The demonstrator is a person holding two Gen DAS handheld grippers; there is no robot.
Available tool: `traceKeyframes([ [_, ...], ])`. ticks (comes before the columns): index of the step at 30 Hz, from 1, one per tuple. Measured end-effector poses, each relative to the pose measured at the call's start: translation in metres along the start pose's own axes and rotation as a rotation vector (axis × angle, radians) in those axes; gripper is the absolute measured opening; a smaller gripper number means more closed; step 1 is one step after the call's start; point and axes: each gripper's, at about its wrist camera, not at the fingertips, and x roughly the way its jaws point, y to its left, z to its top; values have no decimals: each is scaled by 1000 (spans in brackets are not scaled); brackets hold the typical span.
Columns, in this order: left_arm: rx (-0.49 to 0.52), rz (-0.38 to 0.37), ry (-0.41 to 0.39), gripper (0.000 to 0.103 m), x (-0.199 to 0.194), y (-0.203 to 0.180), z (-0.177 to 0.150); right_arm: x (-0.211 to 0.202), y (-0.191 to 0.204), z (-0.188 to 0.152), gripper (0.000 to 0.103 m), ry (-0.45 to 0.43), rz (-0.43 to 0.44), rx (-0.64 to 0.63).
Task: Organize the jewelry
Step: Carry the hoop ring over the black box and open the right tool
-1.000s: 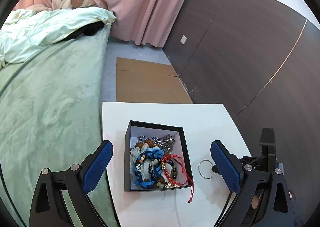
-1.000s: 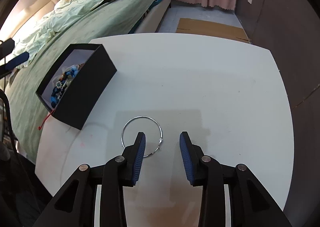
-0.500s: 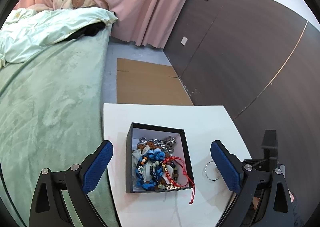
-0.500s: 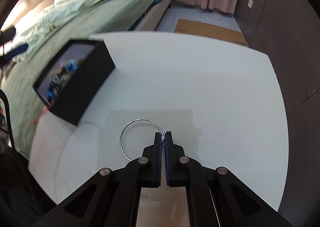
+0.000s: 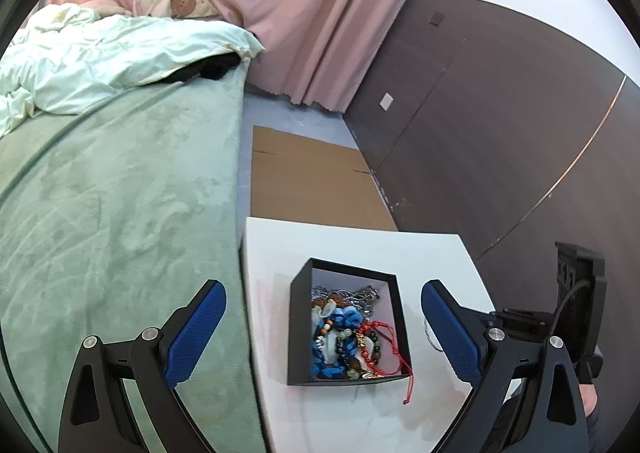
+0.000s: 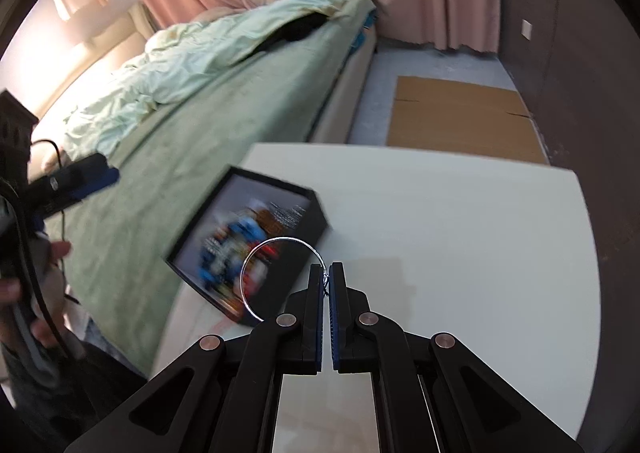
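Now | right claw (image 6: 327,278) has just closed onto silver hoop (image 6: 280,277), lifted off tabletop (image 6: 460,237) | left claw (image 5: 324,329) wide open, empty | next: black box (image 5: 298,329)

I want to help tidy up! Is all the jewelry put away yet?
Almost. Most pieces already lie in the black box. The right tongs are shut on the silver ring, lifted off the white table, so it is not yet boxed. A red cord hangs over the box edge. The left tongs are open.
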Motion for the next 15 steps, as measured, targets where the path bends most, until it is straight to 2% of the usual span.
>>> traceKeyframes([
  [6, -24, 1, -2, 98, 0, 9, 3, 13, 19, 22, 4, -23, 88, 22],
  [7, -27, -1, 1, 98, 0, 10, 3, 16, 20, 23, 7, -16, 104, 30],
  [8, -31, -2, 5, 98, 1, 11, 2, 20, 21, 25, 23, 6, 119, 46],
  [9, -33, -5, 8, 98, 2, 12, 2, 21, 20, 25, 51, 11, 117, 60],
  [10, -32, -7, 9, 98, 2, 12, 2, 20, 19, 24, 61, 1, 109, 68],
  [11, -29, -10, 10, 98, 1, 11, 2, 15, 16, 21, 68, -27, 96, 78],
  [15, -10, -16, 15, 98, 1, 5, 1, 1, 2, 13, 68, -39, 85, 120],
])
